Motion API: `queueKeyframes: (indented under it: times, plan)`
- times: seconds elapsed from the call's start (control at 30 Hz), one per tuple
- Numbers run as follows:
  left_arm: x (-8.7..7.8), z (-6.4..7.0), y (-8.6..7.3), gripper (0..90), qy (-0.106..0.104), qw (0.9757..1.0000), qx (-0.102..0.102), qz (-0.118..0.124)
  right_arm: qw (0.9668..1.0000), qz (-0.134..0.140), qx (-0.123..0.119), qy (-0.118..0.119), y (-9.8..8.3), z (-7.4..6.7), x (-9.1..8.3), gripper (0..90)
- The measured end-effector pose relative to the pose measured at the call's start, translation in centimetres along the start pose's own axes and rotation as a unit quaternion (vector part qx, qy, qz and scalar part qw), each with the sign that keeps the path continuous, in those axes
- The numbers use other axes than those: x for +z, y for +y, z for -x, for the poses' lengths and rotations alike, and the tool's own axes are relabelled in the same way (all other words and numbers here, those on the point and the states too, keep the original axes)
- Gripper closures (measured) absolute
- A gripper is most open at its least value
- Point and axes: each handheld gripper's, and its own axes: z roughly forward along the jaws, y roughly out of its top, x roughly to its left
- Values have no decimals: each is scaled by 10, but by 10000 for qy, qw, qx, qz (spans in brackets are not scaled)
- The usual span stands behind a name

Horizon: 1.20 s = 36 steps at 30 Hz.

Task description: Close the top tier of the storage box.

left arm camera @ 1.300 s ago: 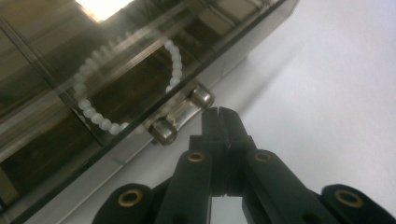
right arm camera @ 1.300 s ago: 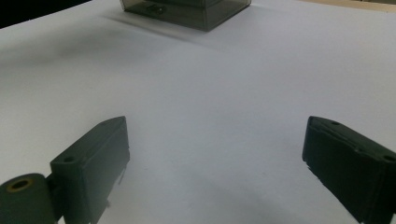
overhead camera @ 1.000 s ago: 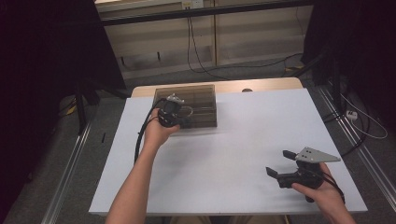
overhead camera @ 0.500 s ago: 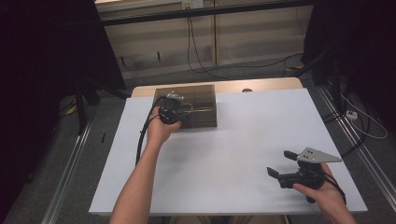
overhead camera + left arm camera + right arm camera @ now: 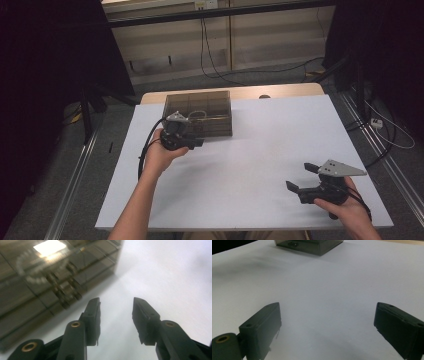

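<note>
A smoky, see-through plastic box [image 5: 200, 112] with inner dividers stands at the far left-middle of the white table [image 5: 260, 160]. My left gripper [image 5: 196, 142] hovers at the box's front edge, open, nothing between its jaws. In the left gripper view the box [image 5: 37, 277] and its front latch [image 5: 66, 292] lie just ahead and left of the left gripper [image 5: 116, 306]. My right gripper [image 5: 301, 177] rests near the table's front right, open wide over bare table. In the right gripper view the right gripper [image 5: 328, 315] faces the distant box [image 5: 309, 245].
A wooden strip [image 5: 280, 91] runs along the table's far edge. Cables [image 5: 220, 65] lie on the floor beyond, with a plug and cord [image 5: 377, 123] at the right. Metal rails [image 5: 75, 180] flank the table. White surface stretches between the two grippers.
My left gripper has drawn back a little from the box toward the person. The right gripper has barely shifted.
</note>
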Motion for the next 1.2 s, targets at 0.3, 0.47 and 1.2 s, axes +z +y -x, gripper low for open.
queueKeyframes:
  times: [0.3,0.47,1.2]
  plan:
    - [-17,10,-28,446,-116,9999,23,52,9999,-15,100,-16,0,2,0,69]
    - [-24,8,-44,397,-121,9999,-58,33,9999,-97,136,-45,-1,4,2,69]
    - [-45,0,-92,263,44,9999,-30,132,9998,-134,123,-101,-5,5,3,69]
